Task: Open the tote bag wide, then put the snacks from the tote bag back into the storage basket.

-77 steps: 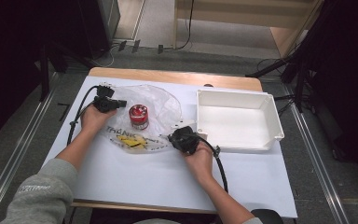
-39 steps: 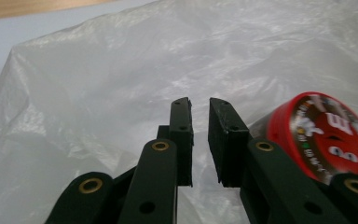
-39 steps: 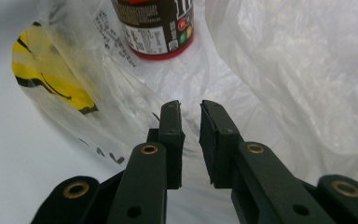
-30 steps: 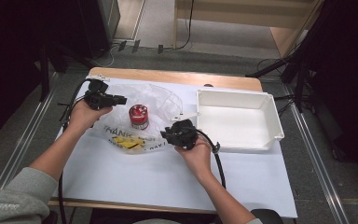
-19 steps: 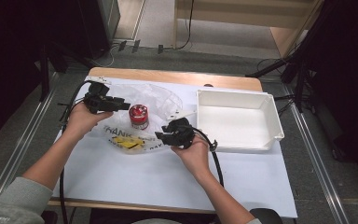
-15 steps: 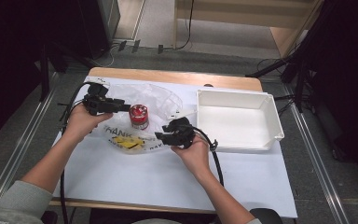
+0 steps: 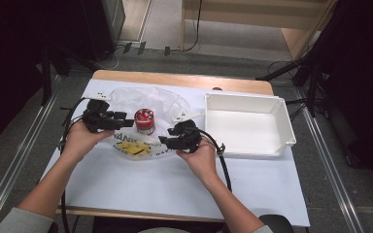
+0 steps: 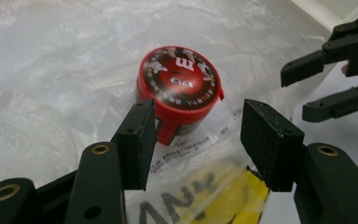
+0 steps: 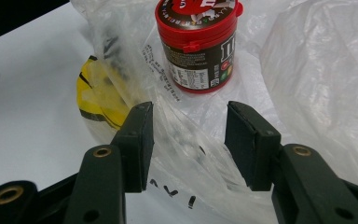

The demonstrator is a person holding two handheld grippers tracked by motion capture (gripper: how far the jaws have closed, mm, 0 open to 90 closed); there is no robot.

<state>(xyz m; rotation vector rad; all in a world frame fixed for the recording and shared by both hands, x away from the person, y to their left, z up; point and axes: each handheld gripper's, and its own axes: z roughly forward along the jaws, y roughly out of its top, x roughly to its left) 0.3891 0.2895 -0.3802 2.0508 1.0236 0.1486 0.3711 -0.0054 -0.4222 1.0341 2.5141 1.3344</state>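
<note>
Left gripper (image 7: 126, 121), centre-left of the high view, points right, jaws parted and just been opening, nothing pressed between the pads. Right gripper (image 7: 164, 141), centre frame, points left, jaws likewise apart, just been opening. Both forearms enter from the bottom edge.

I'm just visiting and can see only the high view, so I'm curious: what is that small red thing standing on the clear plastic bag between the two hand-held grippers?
Observer: It is a round red plastic candy tub. The left gripper view shows a cartoon face and a letter m on its lid.
Operator: Is the left gripper squeezing it?
Observer: No. The left gripper has just been opening its jaws; they stand apart with the tub just ahead, not gripped.
Operator: And the right one?
Observer: The right gripper has also just been opening. Its jaws hover over the crumpled clear plastic bag without pinching it.
</note>
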